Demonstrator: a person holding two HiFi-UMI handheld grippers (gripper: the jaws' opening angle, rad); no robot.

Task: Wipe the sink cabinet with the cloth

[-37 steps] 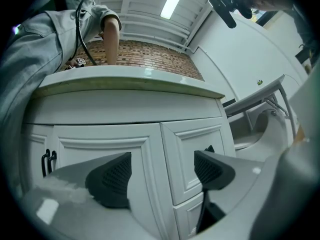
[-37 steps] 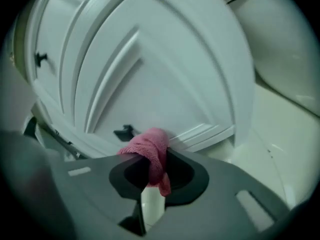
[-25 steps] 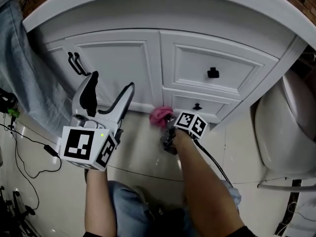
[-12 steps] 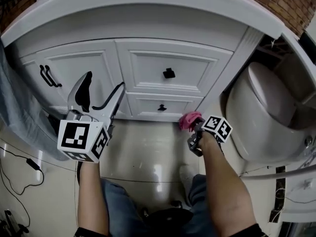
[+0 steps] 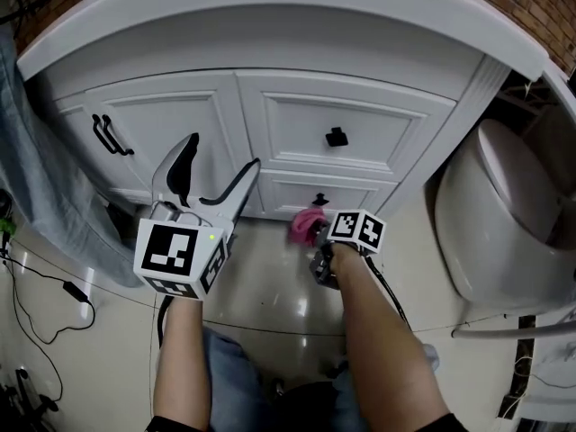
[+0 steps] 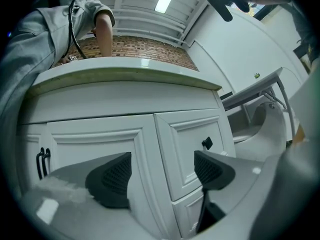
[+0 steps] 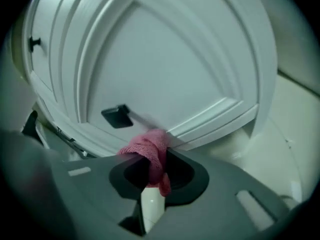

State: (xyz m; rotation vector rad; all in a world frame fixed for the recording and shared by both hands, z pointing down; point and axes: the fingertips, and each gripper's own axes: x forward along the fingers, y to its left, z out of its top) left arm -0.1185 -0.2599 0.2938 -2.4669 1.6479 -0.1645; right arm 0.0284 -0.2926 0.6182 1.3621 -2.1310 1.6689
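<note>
Cloth: The pink cloth (image 5: 308,224) is a small bunched wad at the bottom edge of the sink cabinet (image 5: 297,124), against the lower drawer (image 5: 360,193), just below and left of its black knob (image 5: 319,199).
Contact: In the right gripper view the cloth (image 7: 150,151) presses on the raised moulding along the drawer's lower edge, close beside the knob (image 7: 116,117).
Right gripper: Our right gripper (image 5: 315,234) has its jaws closed narrow on the cloth. The wad bulges out past the tips, and a tail hangs back between them (image 7: 152,171).
Step in hand: We judge this to be a wiping pass along the lower drawer front.
Doing it well: We should keep the wad flat against the panel and lead with fabric, so the hard tips stay off the paint. We should follow the moulding groove toward the cabinet's right corner, and go round the knob rather than catch on it.
Risk: So little cloth sticks out that it could slip back into the jaws under pressure.
Left gripper: Our left gripper (image 5: 216,162) is wide open with nothing in it. It is held off the cabinet front, before the seam between the door and the upper drawer (image 6: 160,174).
Surroundings: A toilet (image 5: 504,214) stands past the cabinet's right edge, above a glossy tiled floor (image 5: 270,286).
</note>
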